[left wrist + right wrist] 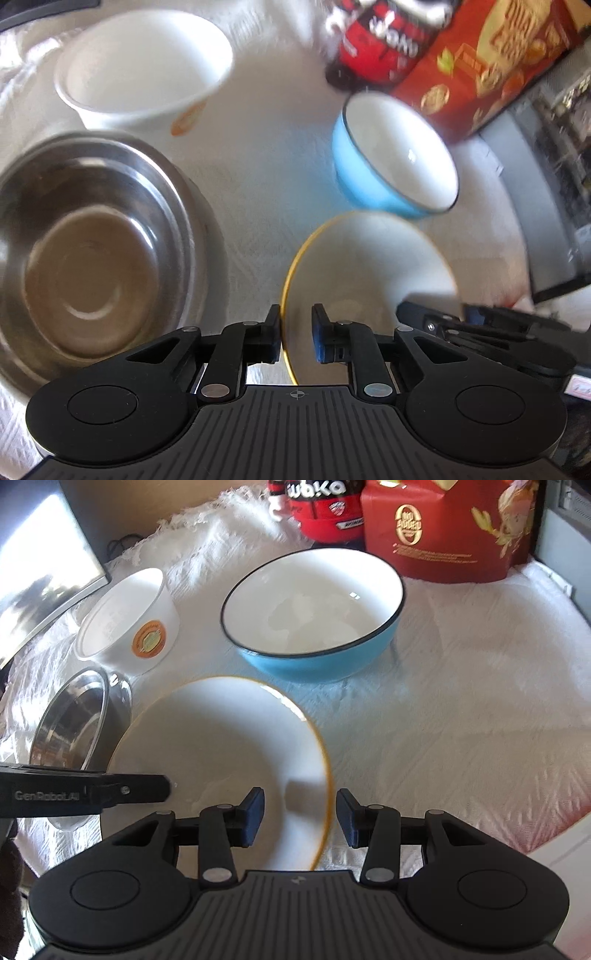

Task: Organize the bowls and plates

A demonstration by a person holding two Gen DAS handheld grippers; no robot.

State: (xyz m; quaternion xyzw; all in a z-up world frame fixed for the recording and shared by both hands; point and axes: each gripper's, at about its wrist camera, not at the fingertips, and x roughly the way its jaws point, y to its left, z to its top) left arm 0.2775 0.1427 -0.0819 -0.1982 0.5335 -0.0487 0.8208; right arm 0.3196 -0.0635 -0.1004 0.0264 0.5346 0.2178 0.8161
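Plate [221, 746] bare; blue bowl [314, 620] likewise

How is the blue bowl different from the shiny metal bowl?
The blue bowl is light blue outside and white inside, with a thin dark rim; the metal bowl is silver all over and mirrors the light. The blue bowl sits near the red box, while the metal bowl sits on the left, next to the plate. Both are round, upright and empty, on the white cloth.

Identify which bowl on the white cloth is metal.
The shiny stainless-steel bowl, left of the gold-rimmed white plate; the blue bowl and white stickered bowl aren't metal.
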